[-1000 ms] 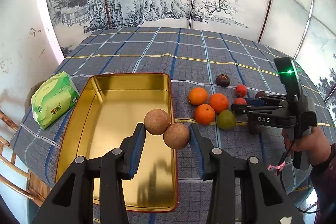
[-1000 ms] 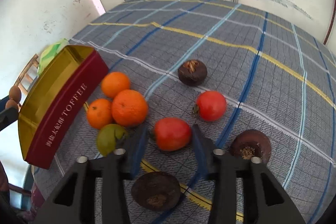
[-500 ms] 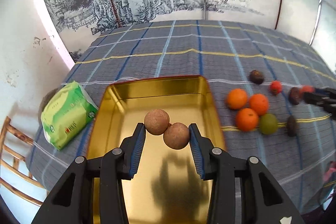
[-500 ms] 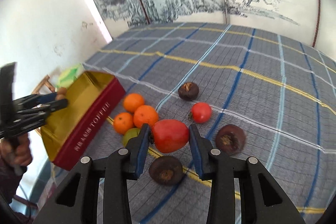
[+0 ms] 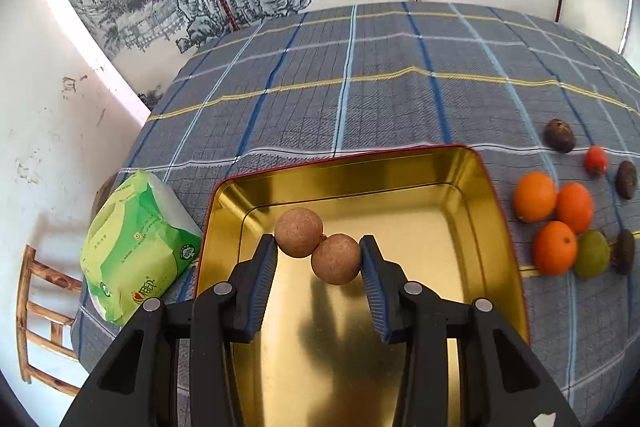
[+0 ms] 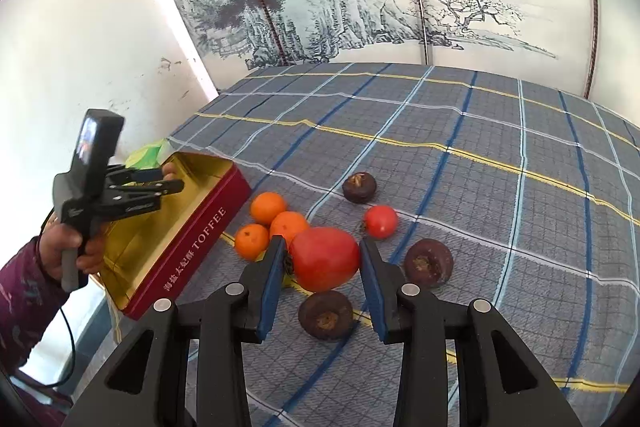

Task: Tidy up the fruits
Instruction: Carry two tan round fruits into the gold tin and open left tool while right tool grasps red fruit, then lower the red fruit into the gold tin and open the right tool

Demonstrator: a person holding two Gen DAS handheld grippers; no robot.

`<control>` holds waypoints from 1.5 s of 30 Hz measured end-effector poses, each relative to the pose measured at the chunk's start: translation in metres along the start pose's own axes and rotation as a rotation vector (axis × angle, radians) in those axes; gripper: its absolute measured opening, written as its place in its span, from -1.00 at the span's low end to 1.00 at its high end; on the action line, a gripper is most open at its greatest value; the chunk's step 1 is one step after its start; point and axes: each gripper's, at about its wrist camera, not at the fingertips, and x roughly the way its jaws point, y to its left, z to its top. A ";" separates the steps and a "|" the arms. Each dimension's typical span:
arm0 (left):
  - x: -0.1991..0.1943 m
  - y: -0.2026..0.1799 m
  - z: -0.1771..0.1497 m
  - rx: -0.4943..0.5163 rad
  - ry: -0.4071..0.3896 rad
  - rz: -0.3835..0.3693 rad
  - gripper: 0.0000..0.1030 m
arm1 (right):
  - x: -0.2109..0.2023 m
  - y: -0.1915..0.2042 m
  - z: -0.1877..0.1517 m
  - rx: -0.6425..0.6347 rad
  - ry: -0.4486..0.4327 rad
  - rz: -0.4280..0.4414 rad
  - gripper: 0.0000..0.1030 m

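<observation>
The left gripper [image 5: 319, 253] clamps two joined brown fruits [image 5: 316, 243] above the gold tin [image 5: 496, 223]; its own view shows the bare tin floor beneath. The right gripper [image 6: 323, 259] squeezes a red tomato [image 6: 324, 259], lifted off the checked surface [image 6: 480, 155]. Only its view shows the tin's red "TOFFEE" side, to its left, and the person's hand [image 6: 66, 243].

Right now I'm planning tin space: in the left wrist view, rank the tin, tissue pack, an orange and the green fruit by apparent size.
1. Gold tin
2. Tissue pack
3. Orange
4. Green fruit, only slightly smaller than the orange; fisheye edge distortion makes that unsure.
</observation>
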 end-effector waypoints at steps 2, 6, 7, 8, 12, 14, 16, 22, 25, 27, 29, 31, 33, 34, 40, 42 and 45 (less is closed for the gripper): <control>0.005 0.001 0.002 0.002 0.014 0.007 -0.26 | 0.001 0.001 0.000 0.001 0.003 0.006 -0.26; 0.014 0.005 0.007 0.001 0.035 0.023 -0.26 | 0.003 0.001 0.000 0.004 0.010 0.012 -0.26; 0.016 0.006 0.007 0.000 0.038 0.024 -0.26 | 0.003 0.000 0.000 0.005 0.012 0.013 -0.26; 0.017 0.006 0.008 -0.001 0.041 0.023 -0.26 | 0.004 0.000 -0.001 0.007 0.015 0.015 -0.26; 0.023 0.009 0.010 0.006 0.048 0.032 -0.26 | 0.006 0.001 -0.003 0.012 0.022 0.022 -0.26; 0.026 0.010 0.010 0.008 0.058 0.035 -0.26 | 0.007 0.002 -0.003 0.012 0.024 0.022 -0.26; 0.030 0.011 0.011 0.005 0.064 0.036 -0.26 | 0.008 0.002 -0.004 0.011 0.028 0.025 -0.26; 0.037 0.017 0.013 -0.004 0.073 0.057 -0.24 | 0.012 0.004 -0.004 0.013 0.035 0.024 -0.26; 0.039 0.019 0.012 0.000 0.065 0.080 -0.20 | 0.014 0.006 -0.005 0.009 0.038 0.027 -0.26; 0.038 0.020 0.011 -0.001 0.060 0.091 -0.19 | 0.014 0.007 -0.004 0.009 0.040 0.033 -0.26; 0.036 0.023 0.011 -0.013 0.061 0.080 -0.15 | 0.014 0.009 -0.004 0.007 0.041 0.039 -0.25; 0.027 0.027 0.008 -0.045 0.039 0.062 0.02 | 0.014 0.012 -0.002 0.006 0.042 0.049 -0.26; 0.008 0.032 0.003 -0.091 -0.021 0.026 0.20 | 0.015 0.019 0.002 -0.002 0.042 0.070 -0.26; -0.005 0.036 -0.001 -0.121 -0.061 0.010 0.26 | 0.015 0.022 0.004 -0.008 0.042 0.079 -0.25; -0.075 0.057 -0.046 -0.309 -0.267 -0.027 0.81 | 0.027 0.071 0.028 -0.109 0.033 0.192 -0.25; -0.089 0.059 -0.065 -0.337 -0.286 -0.034 0.87 | 0.039 0.096 0.038 -0.166 0.040 0.237 -0.25; -0.100 0.060 -0.093 -0.389 -0.269 -0.060 0.95 | 0.059 0.124 0.049 -0.225 0.063 0.285 -0.25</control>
